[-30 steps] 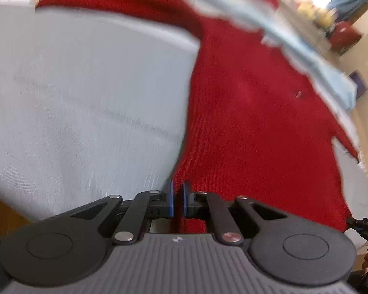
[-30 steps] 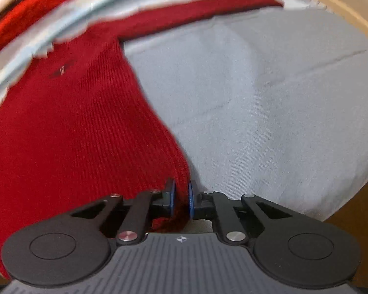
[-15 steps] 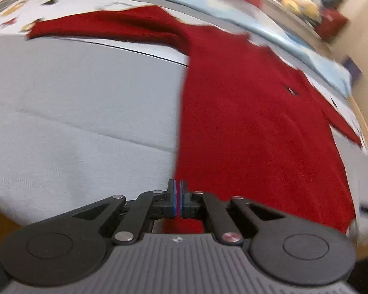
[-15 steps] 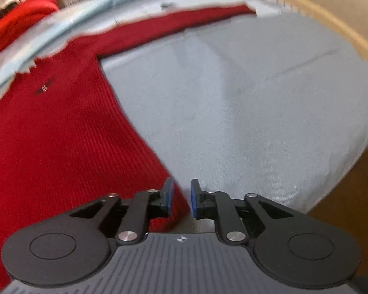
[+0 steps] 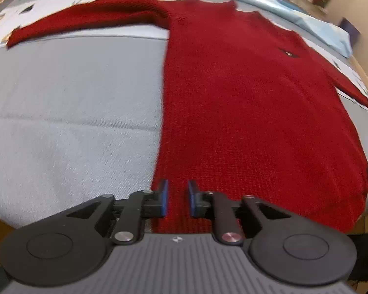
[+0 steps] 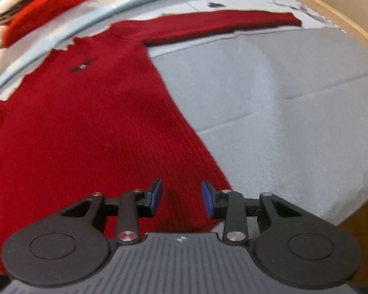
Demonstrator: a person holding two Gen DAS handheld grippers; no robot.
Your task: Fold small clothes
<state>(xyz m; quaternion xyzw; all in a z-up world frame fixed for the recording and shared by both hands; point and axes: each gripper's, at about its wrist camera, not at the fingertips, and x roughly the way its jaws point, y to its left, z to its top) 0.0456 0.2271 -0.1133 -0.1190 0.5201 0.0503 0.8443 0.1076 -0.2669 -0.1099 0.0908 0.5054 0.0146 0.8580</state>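
Note:
A red knit sweater (image 5: 245, 93) lies flat on a grey cloth (image 5: 73, 103), sleeves spread out to both sides, a small dark logo on the chest. My left gripper (image 5: 177, 197) is open and empty just above the sweater's bottom left hem corner. In the right wrist view the sweater (image 6: 90, 127) fills the left half, its sleeve (image 6: 220, 24) stretched to the far right. My right gripper (image 6: 181, 197) is open and empty above the bottom right hem corner.
The grey cloth (image 6: 282, 103) covers a wooden table with a curved edge (image 6: 331, 17). A pale blue sheet (image 5: 306, 17) lies beyond the collar. A heap of red and white clothes (image 6: 36, 2) sits at the far left.
Both grippers have let go of the sweater's hem and opened, the right first. The sweater now lies flat and spread, and both grippers have drawn back a little.

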